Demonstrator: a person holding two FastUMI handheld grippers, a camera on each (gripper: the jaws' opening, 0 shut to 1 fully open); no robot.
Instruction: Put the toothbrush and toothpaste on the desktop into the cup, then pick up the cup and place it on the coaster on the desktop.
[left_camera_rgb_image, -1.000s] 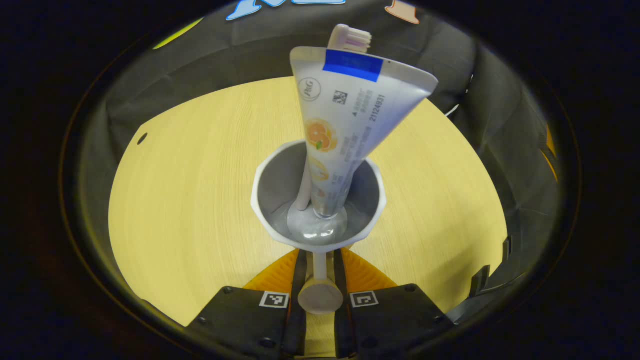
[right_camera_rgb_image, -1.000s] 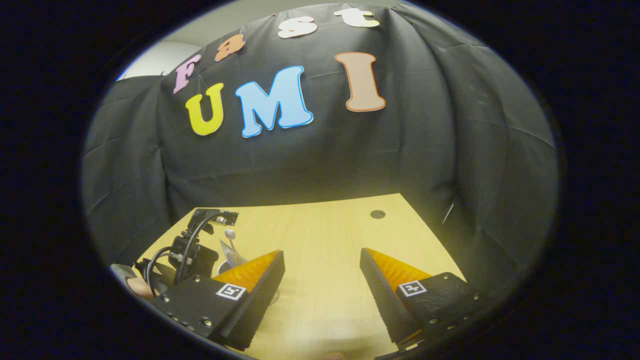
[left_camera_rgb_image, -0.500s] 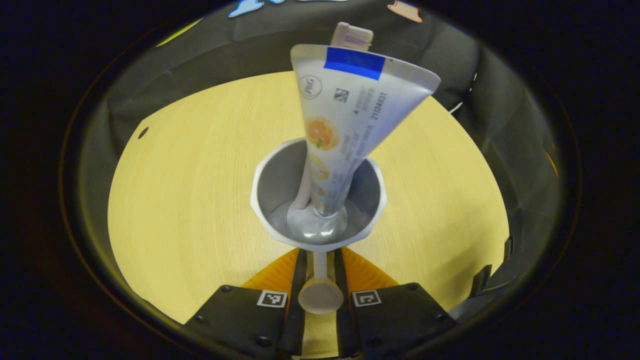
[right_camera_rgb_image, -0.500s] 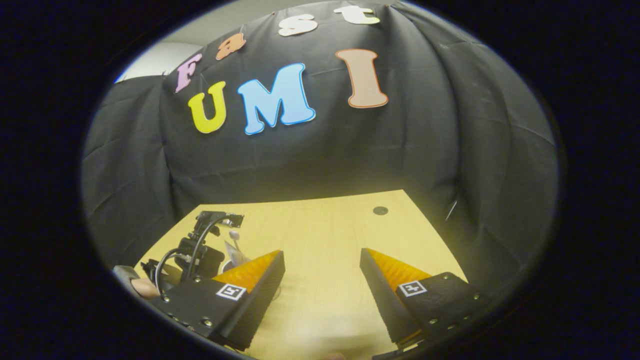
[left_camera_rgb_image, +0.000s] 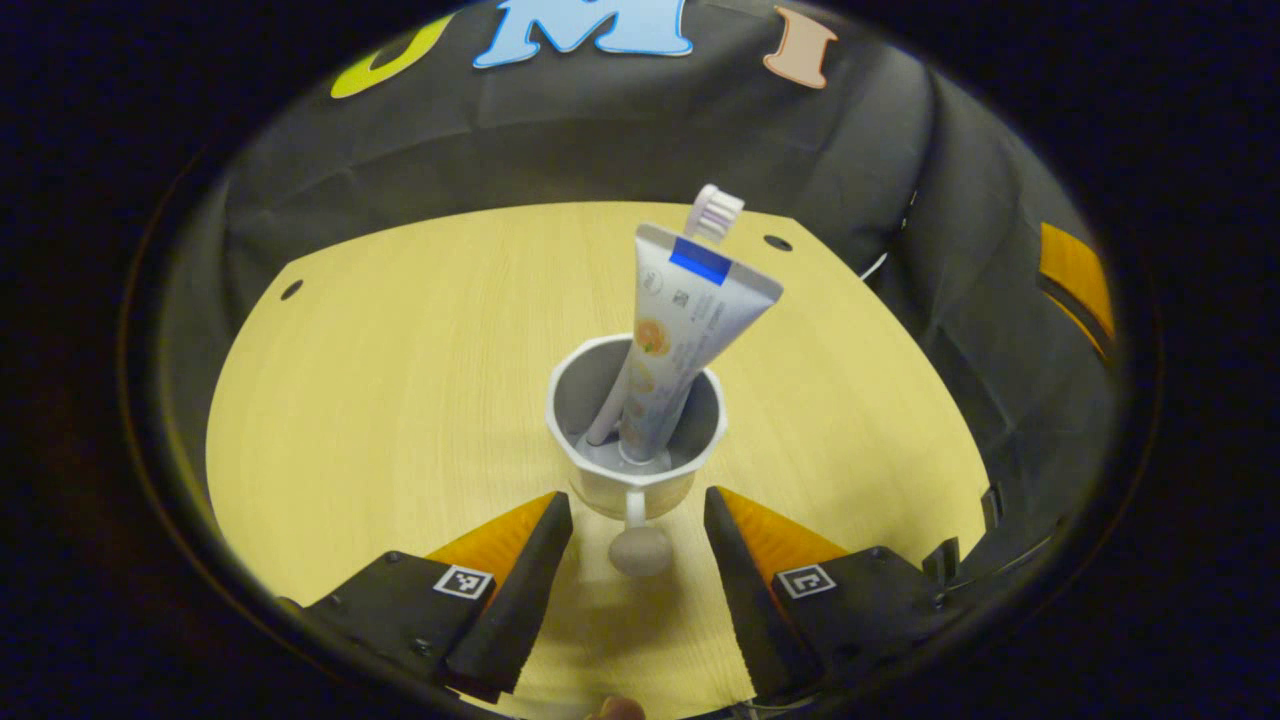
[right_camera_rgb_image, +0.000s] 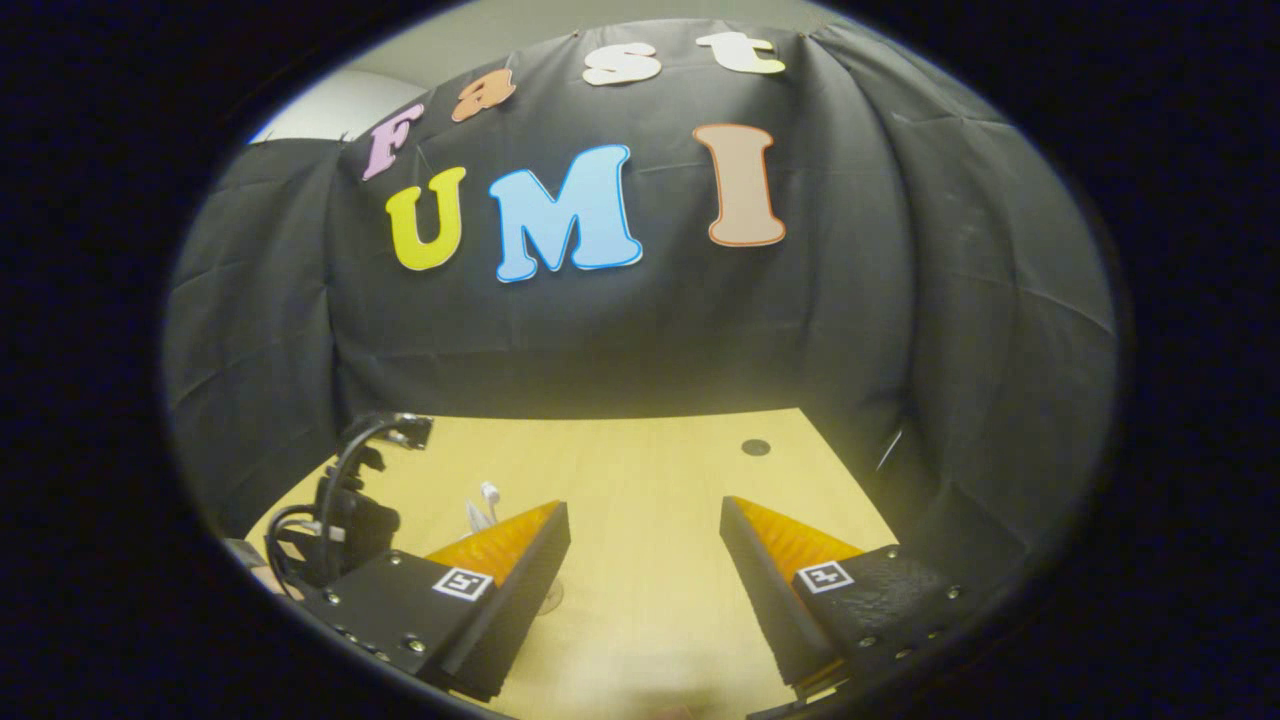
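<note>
White plastic cup (left_camera_rgb_image: 636, 470) with the white toothbrush (left_camera_rgb_image: 714, 211) and orange-printed toothpaste tube (left_camera_rgb_image: 680, 350) upright inside now stands on the pale wooden desktop (left_camera_rgb_image: 400, 400), perhaps on a coaster, though none is discernible. Half a second ago the left gripper (left_camera_rgb_image: 636, 520) clamped its handle (left_camera_rgb_image: 640, 545); now its fingers are spread wide and drawn back. Right gripper (right_camera_rgb_image: 645, 545) hovers wide open, holding nothing.

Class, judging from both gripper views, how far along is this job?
Done: toothbrush and toothpaste stand in the cup. In hand: nothing; the left claw is open around the cup's handle, and the right claw is open too. Left: unclear, since I can't make out a coaster under the cup.
</note>
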